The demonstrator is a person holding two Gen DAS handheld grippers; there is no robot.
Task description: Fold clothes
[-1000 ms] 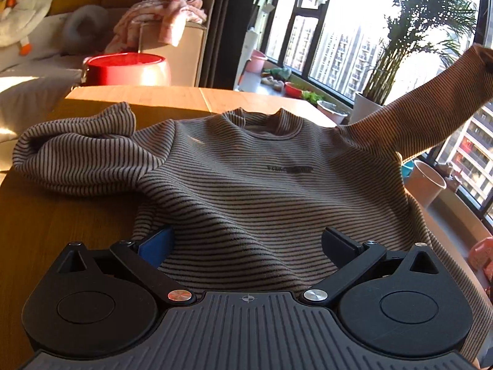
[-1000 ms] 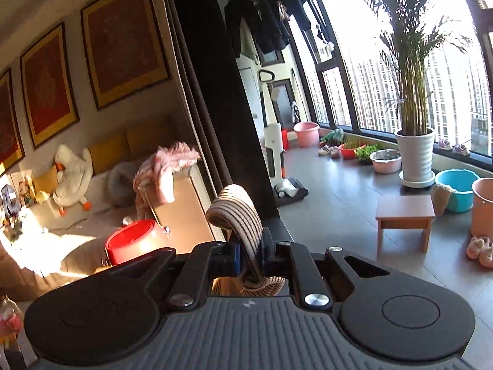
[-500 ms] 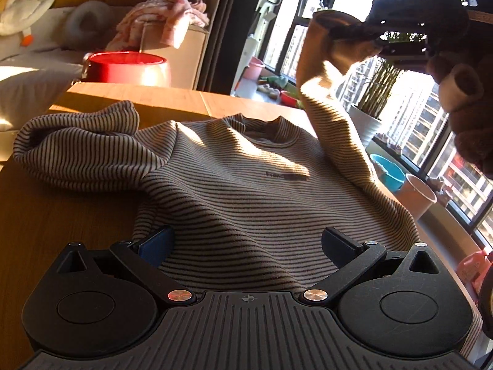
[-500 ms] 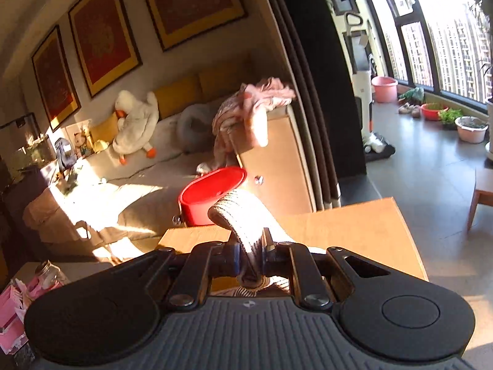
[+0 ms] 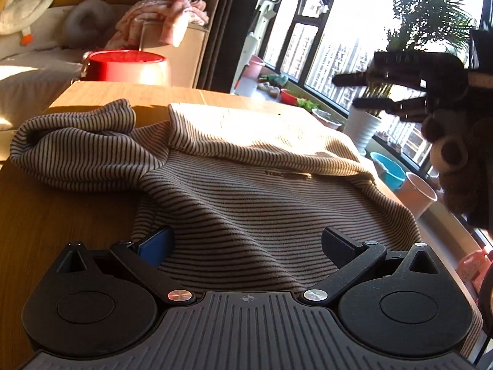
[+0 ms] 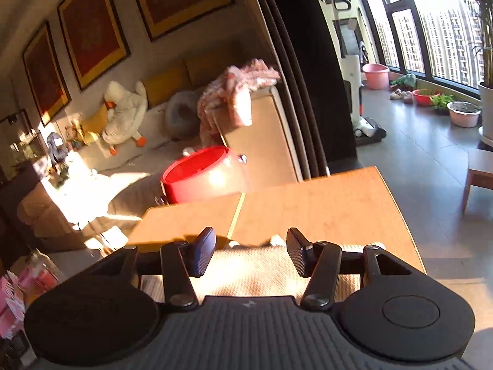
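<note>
Sleeve (image 5: 255,135) dropped — right hand-held gripper (image 6: 249,252) half-open, empty

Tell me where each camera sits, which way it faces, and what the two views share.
Left wrist: on the left gripper, low over the striped sweater, facing the window; the right gripper and a brown fuzzy sleeve show at right.
Right wrist: on the right gripper, jaws open above the sweater, facing the sofa.
Shared: sweater, wooden table, red basin, pink clothes.
</note>
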